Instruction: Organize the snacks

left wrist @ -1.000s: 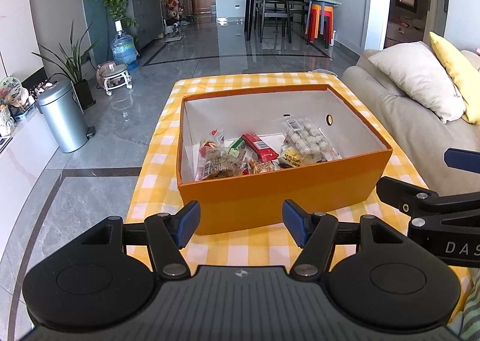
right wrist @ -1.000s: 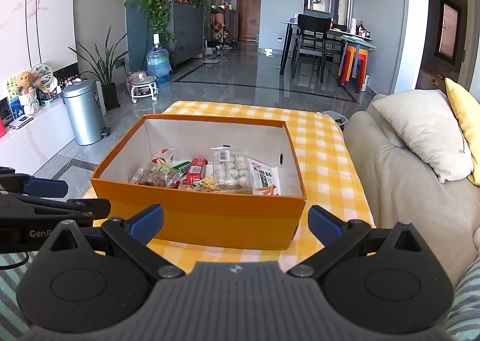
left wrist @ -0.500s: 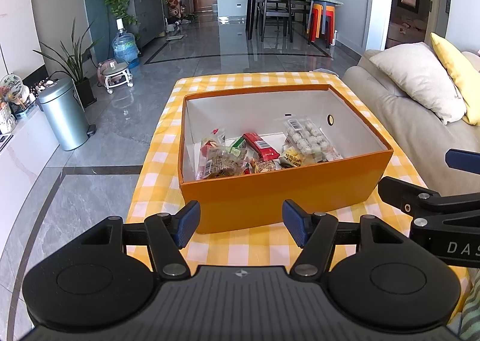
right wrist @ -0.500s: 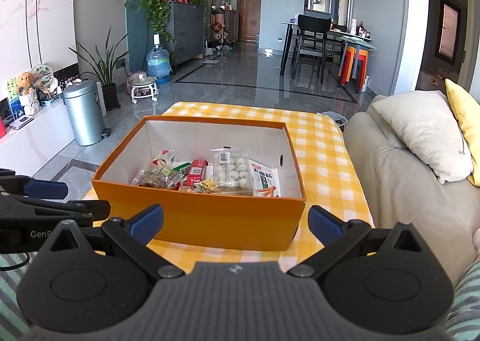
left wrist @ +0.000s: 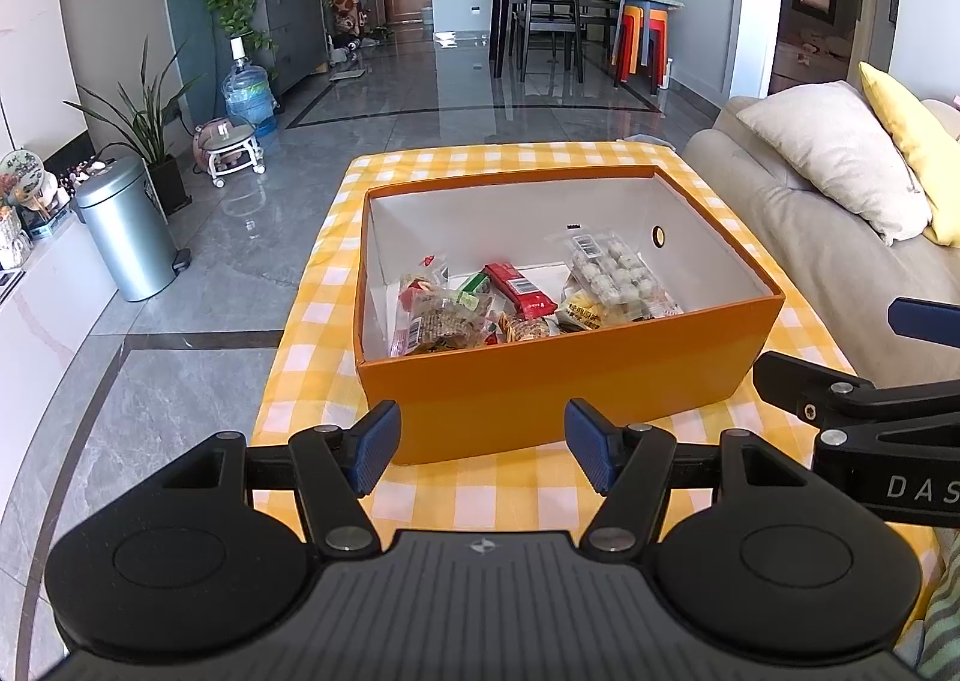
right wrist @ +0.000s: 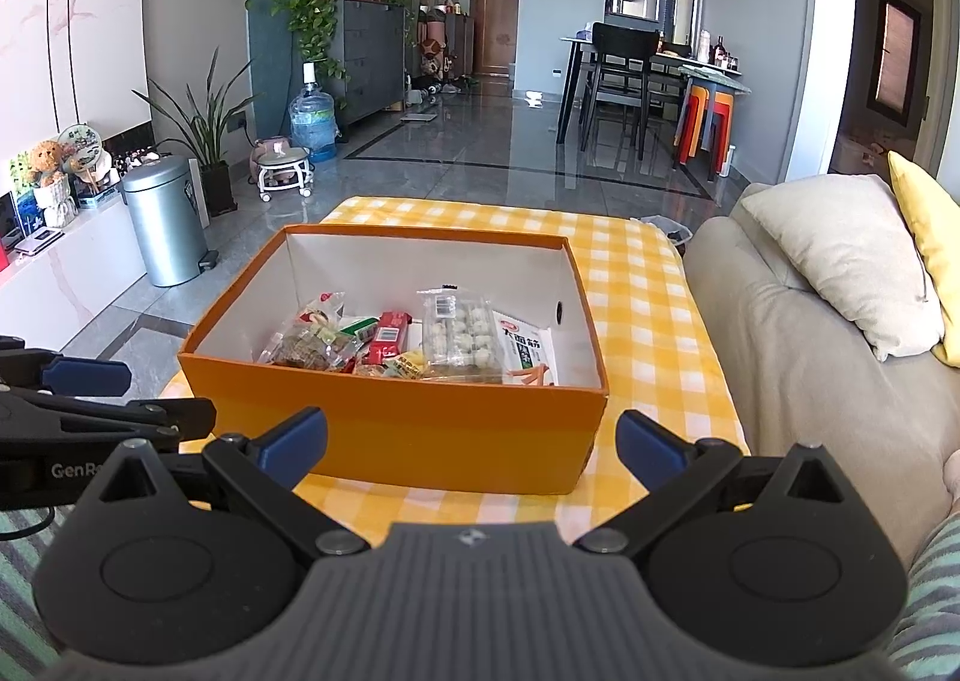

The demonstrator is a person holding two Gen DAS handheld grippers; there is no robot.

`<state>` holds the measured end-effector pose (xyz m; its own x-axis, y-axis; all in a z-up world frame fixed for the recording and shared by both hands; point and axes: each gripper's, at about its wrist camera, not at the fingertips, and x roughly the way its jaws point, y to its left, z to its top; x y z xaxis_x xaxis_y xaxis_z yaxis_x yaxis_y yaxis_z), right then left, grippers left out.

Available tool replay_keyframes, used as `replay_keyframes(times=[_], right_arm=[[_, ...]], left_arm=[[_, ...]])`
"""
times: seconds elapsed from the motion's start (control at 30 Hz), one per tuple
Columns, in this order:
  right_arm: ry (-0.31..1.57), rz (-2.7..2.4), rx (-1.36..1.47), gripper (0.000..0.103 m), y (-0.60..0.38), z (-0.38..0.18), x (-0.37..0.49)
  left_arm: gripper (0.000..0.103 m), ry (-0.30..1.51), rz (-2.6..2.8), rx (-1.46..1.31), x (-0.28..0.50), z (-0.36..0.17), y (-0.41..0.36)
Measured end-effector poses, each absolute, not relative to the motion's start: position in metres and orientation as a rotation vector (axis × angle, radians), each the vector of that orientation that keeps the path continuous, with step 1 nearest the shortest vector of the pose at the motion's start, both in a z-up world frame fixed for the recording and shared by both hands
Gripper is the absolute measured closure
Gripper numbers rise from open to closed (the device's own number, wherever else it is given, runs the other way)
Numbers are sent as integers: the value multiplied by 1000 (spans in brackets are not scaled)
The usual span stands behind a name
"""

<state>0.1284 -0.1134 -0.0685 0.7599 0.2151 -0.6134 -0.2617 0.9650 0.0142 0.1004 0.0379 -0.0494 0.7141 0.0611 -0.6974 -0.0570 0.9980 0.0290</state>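
Orange box holds the snacks; both grippers idle

Orange cardboard box (left wrist: 540, 381) sits mid-bench on the yellow checked cloth (right wrist: 636, 285). Snack packets (right wrist: 414, 345) lie heaped along its near side, far half bare. None visible outside the box, so gathering looks done; tidying inside may remain. Left gripper (left wrist: 480, 444) and right gripper (right wrist: 471, 441) hover near the box's front wall, jaws wide, holding nothing.
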Motion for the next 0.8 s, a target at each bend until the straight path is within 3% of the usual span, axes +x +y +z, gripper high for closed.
replay_keyframes(times=[0.8], right_arm=[[670,251,-66,4,-114,-69,127]], left_arm=[[29,777,58,11,100,-50,34]])
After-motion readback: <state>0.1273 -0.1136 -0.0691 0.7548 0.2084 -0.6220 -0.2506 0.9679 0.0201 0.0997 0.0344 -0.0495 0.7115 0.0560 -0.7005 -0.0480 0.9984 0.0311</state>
